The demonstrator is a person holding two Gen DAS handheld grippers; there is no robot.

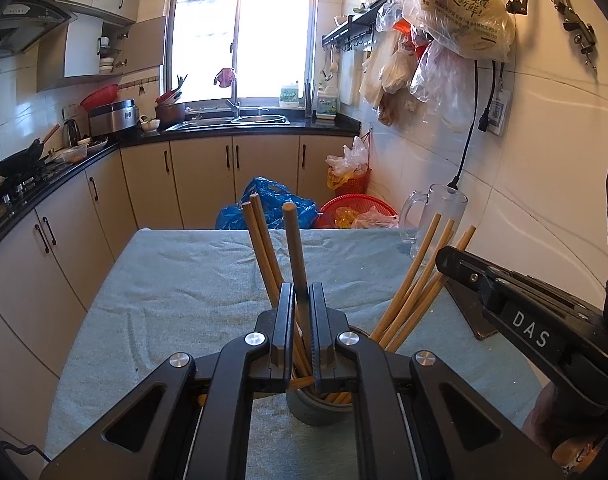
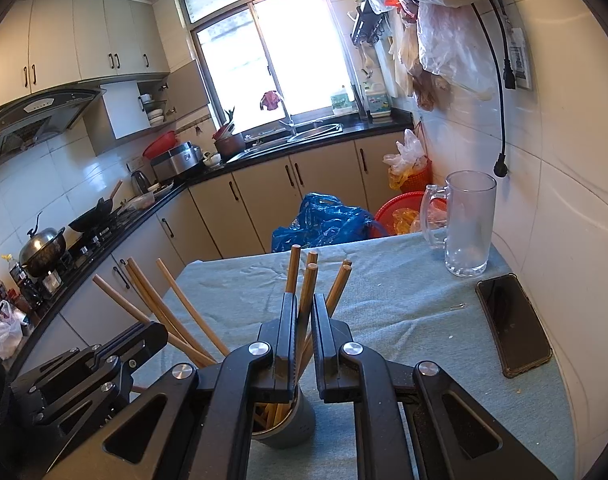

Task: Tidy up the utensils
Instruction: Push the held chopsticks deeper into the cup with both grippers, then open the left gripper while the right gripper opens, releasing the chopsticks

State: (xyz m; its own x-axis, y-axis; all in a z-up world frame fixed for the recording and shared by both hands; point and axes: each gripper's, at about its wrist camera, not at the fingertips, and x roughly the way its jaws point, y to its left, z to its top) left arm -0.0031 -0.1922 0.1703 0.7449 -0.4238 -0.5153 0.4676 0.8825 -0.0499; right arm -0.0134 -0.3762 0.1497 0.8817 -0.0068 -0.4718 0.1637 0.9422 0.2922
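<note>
A grey cylindrical holder [image 1: 318, 410] stands on the blue-grey cloth and holds several wooden chopsticks; it also shows in the right wrist view [image 2: 290, 420]. My left gripper [image 1: 302, 292] is shut on one upright chopstick [image 1: 294, 240] above the holder. Other chopsticks [image 1: 420, 280] fan out to the right. My right gripper [image 2: 303, 304] is shut on one chopstick [image 2: 307, 292] above the same holder. Each gripper shows in the other's view, the right one [image 1: 544, 320] and the left one [image 2: 84, 372].
A glass mug [image 2: 468, 224] stands at the table's far right by the tiled wall, with a black phone [image 2: 512, 324] and a paperclip [image 2: 458, 306] in front of it. Blue bag [image 2: 324, 224] and red baskets [image 1: 358, 210] lie beyond the far edge. Kitchen counters lie left.
</note>
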